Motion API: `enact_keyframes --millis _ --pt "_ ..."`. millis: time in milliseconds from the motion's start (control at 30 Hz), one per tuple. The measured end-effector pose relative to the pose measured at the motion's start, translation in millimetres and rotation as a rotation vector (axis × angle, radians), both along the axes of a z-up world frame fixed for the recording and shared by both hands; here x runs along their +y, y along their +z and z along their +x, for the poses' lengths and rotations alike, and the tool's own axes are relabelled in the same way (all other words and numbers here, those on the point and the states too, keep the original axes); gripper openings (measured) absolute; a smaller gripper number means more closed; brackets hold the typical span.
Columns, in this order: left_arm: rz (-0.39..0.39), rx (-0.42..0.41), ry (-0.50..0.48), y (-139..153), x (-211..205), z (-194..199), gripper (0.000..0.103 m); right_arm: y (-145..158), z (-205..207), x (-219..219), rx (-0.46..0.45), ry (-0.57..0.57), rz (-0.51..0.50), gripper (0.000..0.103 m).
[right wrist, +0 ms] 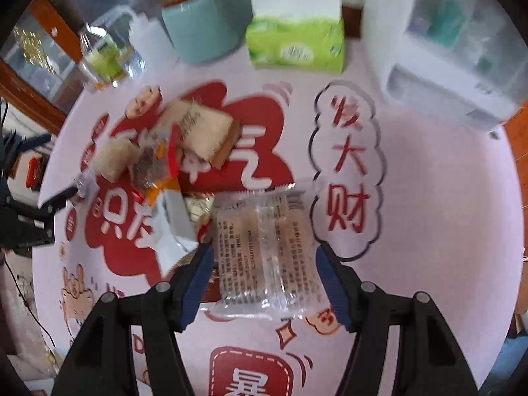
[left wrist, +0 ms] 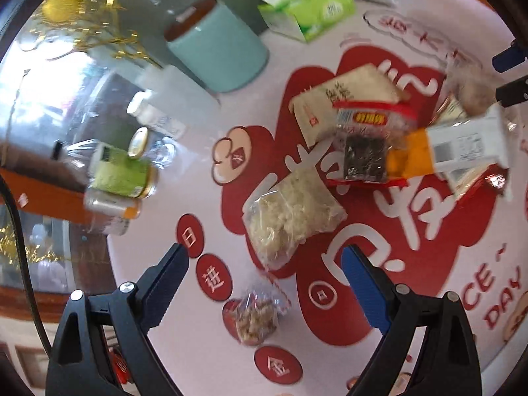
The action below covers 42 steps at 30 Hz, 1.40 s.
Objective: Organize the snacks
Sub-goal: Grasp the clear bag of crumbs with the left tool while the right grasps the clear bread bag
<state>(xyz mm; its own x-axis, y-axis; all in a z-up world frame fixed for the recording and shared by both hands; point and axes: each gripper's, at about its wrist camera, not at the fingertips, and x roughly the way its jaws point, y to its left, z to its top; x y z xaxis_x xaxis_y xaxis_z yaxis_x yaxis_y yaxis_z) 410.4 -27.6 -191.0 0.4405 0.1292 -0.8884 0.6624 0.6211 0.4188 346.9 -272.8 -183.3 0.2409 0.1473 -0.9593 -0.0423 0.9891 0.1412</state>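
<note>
Snack packets lie on a white and red printed table mat (left wrist: 429, 297). In the left wrist view my left gripper (left wrist: 264, 257) is open above a clear bag of pale crumbly snack (left wrist: 293, 214), with a small clear packet of nuts (left wrist: 257, 320) between its fingers nearer the camera. A pile of packets (left wrist: 379, 138) lies beyond. In the right wrist view my right gripper (right wrist: 264, 257) is open, its fingers on both sides of a clear wrapped cake packet (right wrist: 267, 247) lying on the mat (right wrist: 429, 231). A white and orange packet (right wrist: 171, 224) lies just left of it.
A teal canister (left wrist: 214, 49) (right wrist: 201, 29), a green tissue pack (left wrist: 307, 10) (right wrist: 293, 46), bottles (left wrist: 125, 171) (right wrist: 102, 56) and a clear plastic box (right wrist: 462, 49) stand along the mat's far edge. My left gripper shows at the left edge of the right wrist view (right wrist: 49, 204).
</note>
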Motion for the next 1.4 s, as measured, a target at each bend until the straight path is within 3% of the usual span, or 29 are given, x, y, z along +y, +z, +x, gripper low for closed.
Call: enact_keyframes --millis 133,367,600,633,667,700,767,833,900,1033,1233,1400 --pt "0.031 0.009 -0.027 -23.8 -4.2 16.3 0.093 -20.2 5.1 10.3 0.011 0.046 -0.051 0.067" --pt "0.013 0.058 0.019 -54.3 -6.8 45.1 0.093 -40.6 15.9 9.2 0.025 0.062 -0.026 0.079" --pt "-0.104 0.093 0.163 -62.6 -1.5 69.5 0.094 -52.0 19.2 4.4 0.024 0.053 0.005 0.082" --pt "-0.118 0.099 0.172 -62.4 -1.4 70.5 0.092 -53.0 19.2 3.9 0.026 0.053 0.005 0.082" --pt "-0.138 0.109 0.179 -62.0 -1.5 71.9 0.083 -53.5 19.6 4.5 0.024 0.053 0.004 0.082" --pt "-0.168 0.125 0.185 -60.5 -2.4 72.0 0.067 -53.2 19.5 4.8 0.022 0.055 0.002 0.082" --pt "-0.190 0.138 0.191 -60.3 -4.9 73.1 0.050 -52.9 19.3 4.7 0.017 0.054 0.002 0.080" --pt "-0.186 0.126 0.195 -60.3 -9.1 69.8 0.044 -53.0 19.0 6.5 0.010 0.054 0.006 0.077" --pt "-0.193 0.116 0.194 -57.3 -14.4 61.5 0.037 -50.8 16.8 7.1 -0.003 0.052 0.001 0.073" --pt "-0.205 0.107 0.228 -46.2 -18.5 48.0 0.036 -43.9 10.2 12.6 -0.032 0.048 -0.049 0.064" --pt "-0.225 0.071 0.209 -4.9 -17.7 7.5 0.036 -32.0 -2.7 15.1 -0.039 0.021 -0.098 0.062" --pt "-0.217 0.032 0.206 32.4 -7.1 -27.8 0.036 -3.4 -23.6 15.7 -0.074 0.003 -0.135 0.062"
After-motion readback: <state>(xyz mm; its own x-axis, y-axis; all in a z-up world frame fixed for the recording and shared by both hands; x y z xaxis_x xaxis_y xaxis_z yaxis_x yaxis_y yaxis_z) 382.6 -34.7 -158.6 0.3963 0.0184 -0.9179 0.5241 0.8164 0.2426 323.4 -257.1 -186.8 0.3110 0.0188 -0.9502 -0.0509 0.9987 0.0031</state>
